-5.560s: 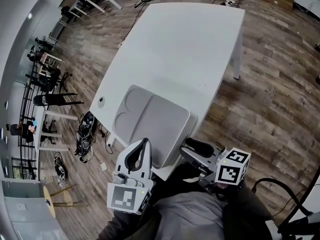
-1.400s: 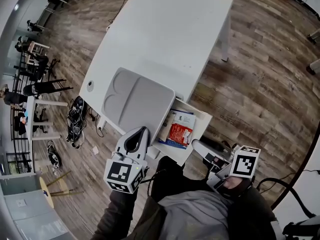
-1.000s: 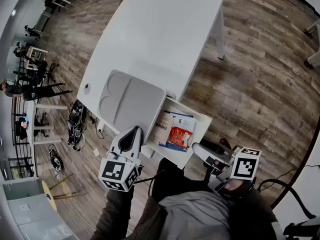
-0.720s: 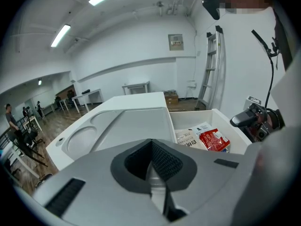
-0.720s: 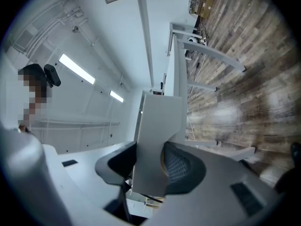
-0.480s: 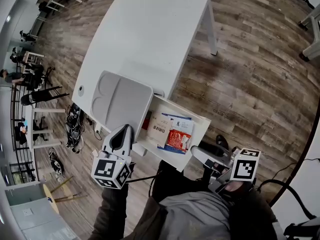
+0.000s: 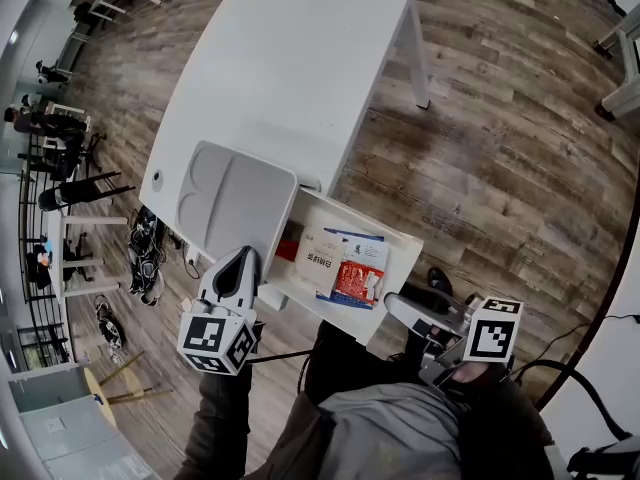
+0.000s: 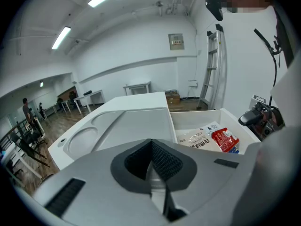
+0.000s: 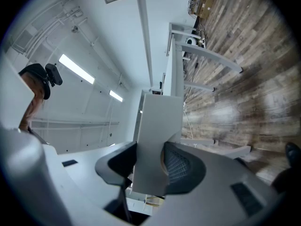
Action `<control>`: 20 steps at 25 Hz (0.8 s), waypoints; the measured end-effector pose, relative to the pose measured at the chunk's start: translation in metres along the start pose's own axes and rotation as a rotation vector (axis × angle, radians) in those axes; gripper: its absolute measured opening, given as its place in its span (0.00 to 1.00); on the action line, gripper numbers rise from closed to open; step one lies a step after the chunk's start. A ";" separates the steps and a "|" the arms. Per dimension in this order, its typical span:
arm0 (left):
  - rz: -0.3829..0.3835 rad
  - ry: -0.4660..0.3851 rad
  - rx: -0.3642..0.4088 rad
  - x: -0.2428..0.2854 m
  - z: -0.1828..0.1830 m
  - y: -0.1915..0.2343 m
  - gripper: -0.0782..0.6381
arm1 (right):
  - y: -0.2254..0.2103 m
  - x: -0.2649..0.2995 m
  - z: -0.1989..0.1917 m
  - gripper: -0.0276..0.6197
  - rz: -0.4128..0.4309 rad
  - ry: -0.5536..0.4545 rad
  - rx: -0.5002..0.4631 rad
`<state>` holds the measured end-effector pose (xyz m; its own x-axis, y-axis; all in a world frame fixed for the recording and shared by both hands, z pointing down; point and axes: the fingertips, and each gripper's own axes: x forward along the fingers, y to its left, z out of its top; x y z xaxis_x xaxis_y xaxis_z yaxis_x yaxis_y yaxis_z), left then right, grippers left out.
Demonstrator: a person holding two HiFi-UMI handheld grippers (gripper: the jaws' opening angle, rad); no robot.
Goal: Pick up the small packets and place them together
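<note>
An open white drawer (image 7: 402, 260) sticks out from under the table's near edge. In it lie a white packet (image 7: 321, 259), a red packet (image 7: 356, 280) and a blue-and-white packet (image 7: 368, 245); something red (image 7: 288, 251) shows at its left end. My right gripper (image 7: 393, 304) is shut on the drawer's front panel (image 9: 159, 126), which fills the gap between its jaws. My left gripper (image 7: 240, 259) hangs shut and empty by the near edge of the grey tray (image 7: 236, 200). The left gripper view shows the white packet (image 8: 198, 136) and red packet (image 8: 225, 140) in the drawer (image 8: 233, 118).
The grey two-compartment tray (image 8: 123, 125) lies on the white table (image 7: 300, 63) above the drawer's left part. A wood floor (image 7: 510, 148) spreads to the right. A small round grommet (image 7: 156, 178) sits at the table's left corner. Chairs and cables stand far left.
The drawer, closed at first, has slid out from under the table with my right gripper on its front. The packets inside have come into sight. My left gripper drifted slightly left.
</note>
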<state>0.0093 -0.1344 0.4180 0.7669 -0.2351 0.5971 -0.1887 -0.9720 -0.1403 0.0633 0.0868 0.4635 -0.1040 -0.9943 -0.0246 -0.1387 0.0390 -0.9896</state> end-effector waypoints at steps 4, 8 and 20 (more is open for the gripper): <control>0.004 -0.004 -0.001 -0.001 0.001 0.001 0.09 | 0.001 0.000 0.000 0.34 0.007 0.002 0.001; 0.008 -0.005 -0.001 0.000 0.001 0.001 0.09 | 0.001 0.000 0.001 0.34 0.017 0.011 -0.004; 0.127 -0.113 -0.100 -0.019 0.017 0.014 0.09 | -0.017 -0.034 0.011 0.45 -0.120 0.070 -0.180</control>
<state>0.0022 -0.1438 0.3910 0.7960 -0.3606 0.4862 -0.3440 -0.9304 -0.1268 0.0800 0.1192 0.4800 -0.1438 -0.9837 0.1076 -0.3268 -0.0554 -0.9435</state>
